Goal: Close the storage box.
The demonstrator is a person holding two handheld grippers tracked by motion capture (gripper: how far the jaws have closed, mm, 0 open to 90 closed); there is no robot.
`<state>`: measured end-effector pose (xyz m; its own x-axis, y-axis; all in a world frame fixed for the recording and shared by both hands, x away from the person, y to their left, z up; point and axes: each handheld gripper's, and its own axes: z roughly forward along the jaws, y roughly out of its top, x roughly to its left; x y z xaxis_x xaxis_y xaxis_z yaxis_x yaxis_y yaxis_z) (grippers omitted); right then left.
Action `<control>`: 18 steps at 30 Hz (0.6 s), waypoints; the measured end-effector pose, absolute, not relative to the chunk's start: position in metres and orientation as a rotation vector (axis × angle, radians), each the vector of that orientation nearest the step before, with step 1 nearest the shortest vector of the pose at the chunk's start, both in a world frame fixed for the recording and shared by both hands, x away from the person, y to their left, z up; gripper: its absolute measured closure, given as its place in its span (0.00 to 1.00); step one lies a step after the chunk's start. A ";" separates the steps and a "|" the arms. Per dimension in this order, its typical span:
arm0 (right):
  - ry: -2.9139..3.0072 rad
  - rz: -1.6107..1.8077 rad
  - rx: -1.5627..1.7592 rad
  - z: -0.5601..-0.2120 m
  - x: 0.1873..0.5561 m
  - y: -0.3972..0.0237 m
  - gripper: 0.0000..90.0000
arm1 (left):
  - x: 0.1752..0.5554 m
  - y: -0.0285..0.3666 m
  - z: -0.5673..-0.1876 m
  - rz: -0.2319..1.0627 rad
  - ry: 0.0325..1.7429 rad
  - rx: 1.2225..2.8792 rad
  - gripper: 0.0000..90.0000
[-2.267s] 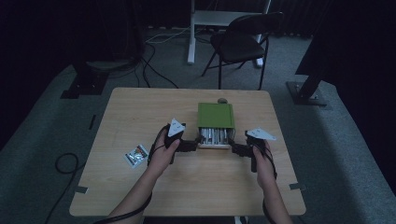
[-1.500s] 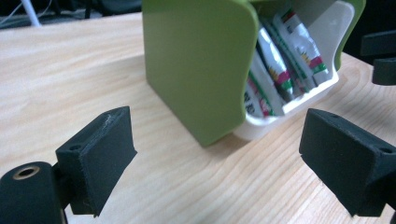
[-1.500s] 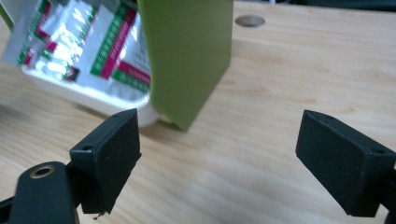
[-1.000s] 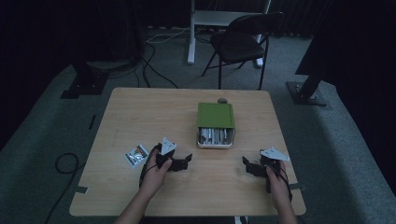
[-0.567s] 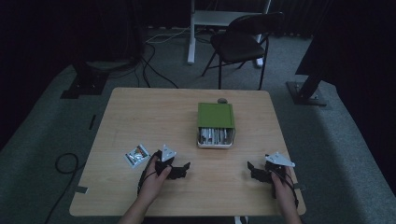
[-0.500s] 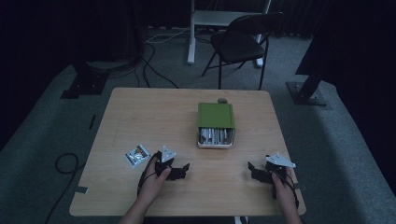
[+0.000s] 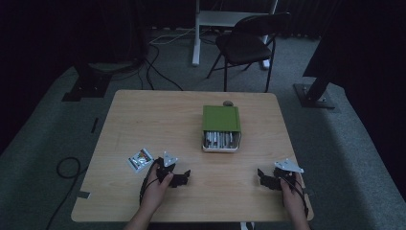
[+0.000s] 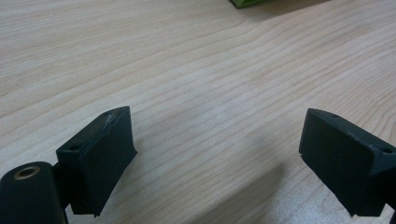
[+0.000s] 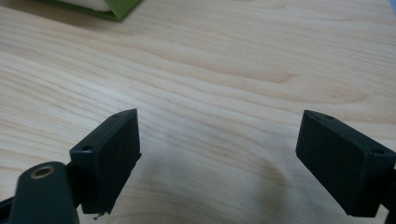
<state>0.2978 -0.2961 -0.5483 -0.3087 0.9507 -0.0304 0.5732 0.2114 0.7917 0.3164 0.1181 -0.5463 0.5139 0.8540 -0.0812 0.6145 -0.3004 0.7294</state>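
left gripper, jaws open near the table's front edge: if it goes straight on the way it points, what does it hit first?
Probably nothing soon. The left gripper has bare table ahead between open jaws. A corner of the green box sits at that view's top edge, slightly right of centre, so a long push might clip it; depth is unclear.

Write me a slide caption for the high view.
Both grippers, left and right, rest open-jawed near the table's front edge, apart from the green box.

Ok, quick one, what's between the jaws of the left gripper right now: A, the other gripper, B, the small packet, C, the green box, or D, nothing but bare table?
D: in the left gripper view, the left gripper has its jaws standing wide apart over bare wooden table, with the green box farther off.
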 end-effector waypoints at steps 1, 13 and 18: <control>1.968 0.929 1.412 -0.548 0.298 -0.296 0.15 | 0.317 0.118 -0.546 0.417 1.195 2.038 0.12; 1.919 0.794 1.530 -0.551 0.294 -0.305 0.14 | 0.312 0.112 -0.547 0.489 1.183 2.099 0.15; 1.899 0.805 1.597 -0.551 0.295 -0.309 0.14 | 0.310 0.110 -0.547 0.515 1.194 2.107 0.15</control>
